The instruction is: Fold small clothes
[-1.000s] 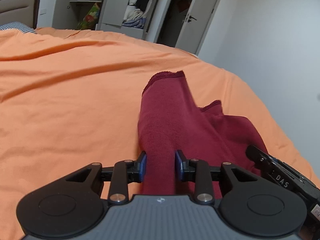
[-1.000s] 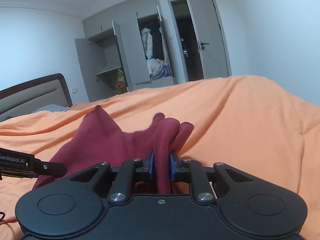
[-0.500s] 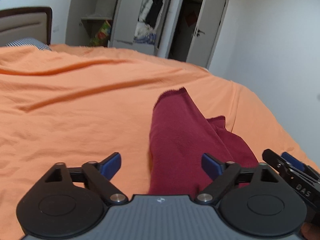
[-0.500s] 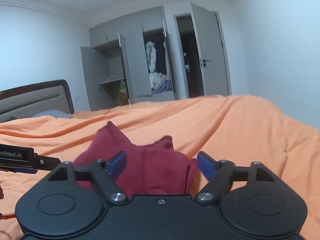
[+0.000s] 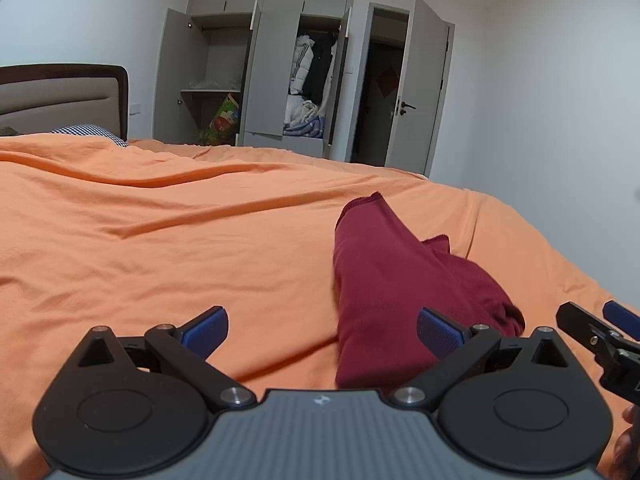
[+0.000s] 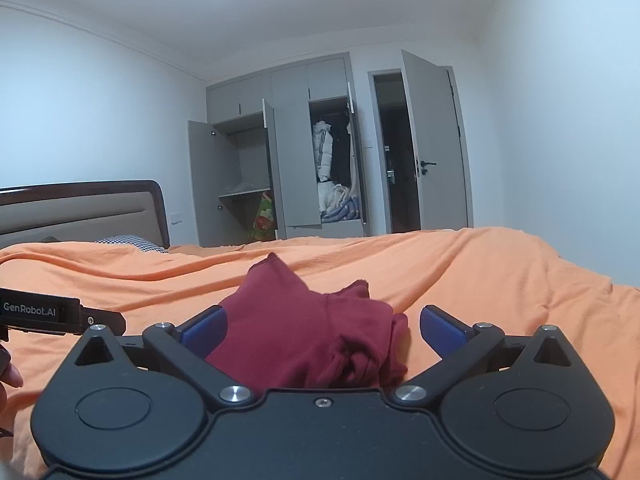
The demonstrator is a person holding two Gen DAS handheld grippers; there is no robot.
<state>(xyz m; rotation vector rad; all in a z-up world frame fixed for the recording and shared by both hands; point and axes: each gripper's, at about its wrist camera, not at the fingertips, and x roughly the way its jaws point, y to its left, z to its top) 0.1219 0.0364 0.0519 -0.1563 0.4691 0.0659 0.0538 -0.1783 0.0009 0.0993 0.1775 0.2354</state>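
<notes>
Both grippers, left (image 5: 322,330) and right (image 6: 322,326), have released the maroon garment (image 5: 396,280); fingers spread wide.

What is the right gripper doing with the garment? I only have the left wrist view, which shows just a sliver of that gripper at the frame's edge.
Observer: The right gripper is open. The dark red garment shows between its spread fingers and is not clamped.
Operator: Does the cloth lie flat on that side?
Observer: No. Its near right edge is bunched into loose folds and rests on the orange bedcover.
</notes>
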